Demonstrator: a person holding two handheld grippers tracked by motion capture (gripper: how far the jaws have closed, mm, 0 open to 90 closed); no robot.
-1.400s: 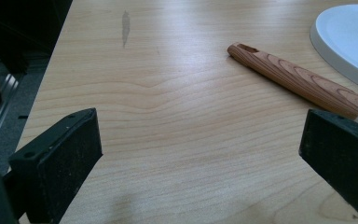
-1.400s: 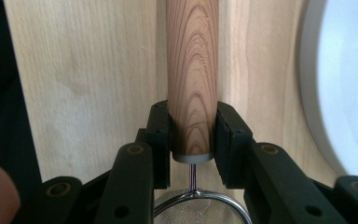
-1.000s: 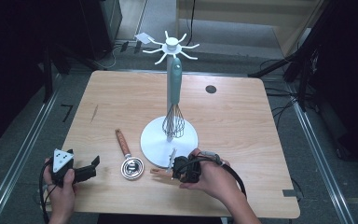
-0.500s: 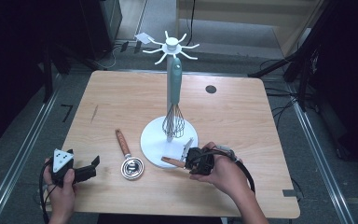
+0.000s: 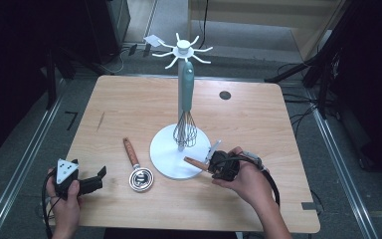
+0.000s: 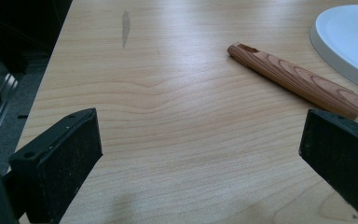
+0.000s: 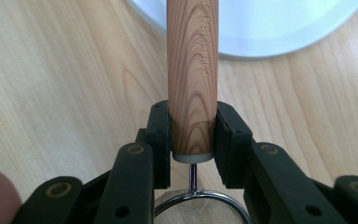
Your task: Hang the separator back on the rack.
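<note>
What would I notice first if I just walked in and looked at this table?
Probably the tall white stand in the middle of the table, with a whisk hanging against its post. Next, the right tool near the front, clamped on the wooden handle of a small strainer. Another wooden-handled utensil lies flat left of the stand.

Wooden table: stand, strainer.

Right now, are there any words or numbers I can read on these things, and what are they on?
Pressed-in letters run along the wooden handle held in the right gripper: too faint to read.
"7": a dark mark shaped like this number on the floor left of the table.
Nothing else has writing.
</note>
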